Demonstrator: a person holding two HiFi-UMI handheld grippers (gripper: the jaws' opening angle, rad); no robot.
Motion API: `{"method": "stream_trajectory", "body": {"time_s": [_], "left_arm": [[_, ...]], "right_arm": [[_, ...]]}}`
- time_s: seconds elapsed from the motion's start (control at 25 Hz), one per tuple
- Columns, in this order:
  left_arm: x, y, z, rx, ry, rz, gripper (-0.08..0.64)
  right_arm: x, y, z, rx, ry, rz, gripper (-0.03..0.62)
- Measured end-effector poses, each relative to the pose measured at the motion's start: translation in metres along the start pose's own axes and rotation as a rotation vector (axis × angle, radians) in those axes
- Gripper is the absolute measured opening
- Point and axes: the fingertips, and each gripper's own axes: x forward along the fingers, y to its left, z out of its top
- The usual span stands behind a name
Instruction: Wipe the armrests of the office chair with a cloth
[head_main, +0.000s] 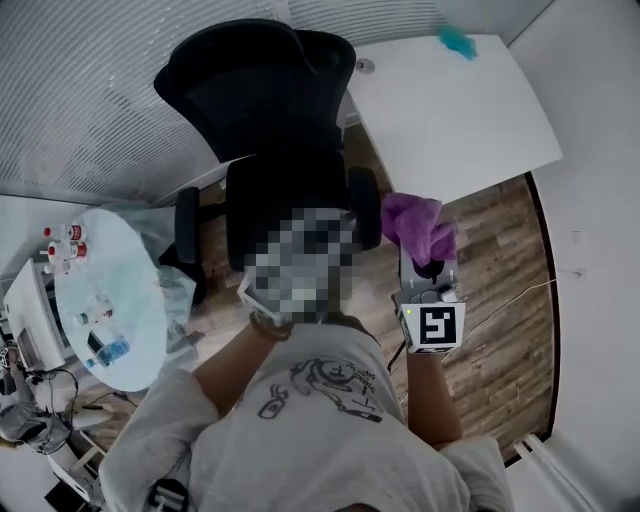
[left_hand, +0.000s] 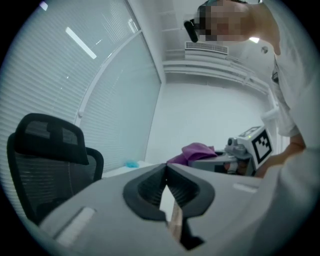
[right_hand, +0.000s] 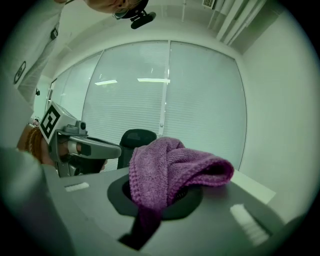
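A black office chair (head_main: 270, 130) stands ahead of me, with its armrests at the left (head_main: 186, 215) and the right (head_main: 365, 205). My right gripper (head_main: 422, 255) is shut on a purple cloth (head_main: 415, 225) and hangs in the air just right of the right armrest, not touching it. In the right gripper view the cloth (right_hand: 170, 170) bunches over the jaws and hides their tips. My left gripper (left_hand: 166, 175) is shut and holds nothing. In the head view a mosaic patch covers most of it. The chair (left_hand: 45, 160) shows at the left of the left gripper view.
A white desk (head_main: 450, 110) with a small teal object (head_main: 458, 42) stands right of the chair. A round glass table (head_main: 110, 300) with small bottles is at the left. Window blinds run behind the chair. The floor (head_main: 500, 260) is wooden, and a cable crosses it.
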Motion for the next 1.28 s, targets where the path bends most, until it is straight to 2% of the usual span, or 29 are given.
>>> {"method": "stream_trajectory", "body": {"time_s": [0.28,0.52,0.88,1.12,1.28], "left_arm": [[-0.005,-0.02,0.016,0.0,-0.001,0.01,0.0],[-0.023,-0.02,0.018,0.002,-0.008,0.088,0.0],[-0.09,-0.003,0.012,-0.003,-0.028,0.312,0.0],[-0.158,0.013,0.008,-0.016,-0.052,0.498,0.0],[-0.212,0.026,0.003,-0.016,-0.068,0.607,0.0]], "right_arm": [[-0.013,0.007,0.01,0.0,-0.002,0.03,0.031],[-0.013,0.021,0.015,0.004,-0.021,0.094,0.031],[0.004,0.081,0.02,-0.021,-0.044,0.311,0.031],[0.021,0.161,0.026,-0.072,-0.063,0.53,0.031],[0.028,0.217,0.035,-0.092,-0.081,0.647,0.031]]}}
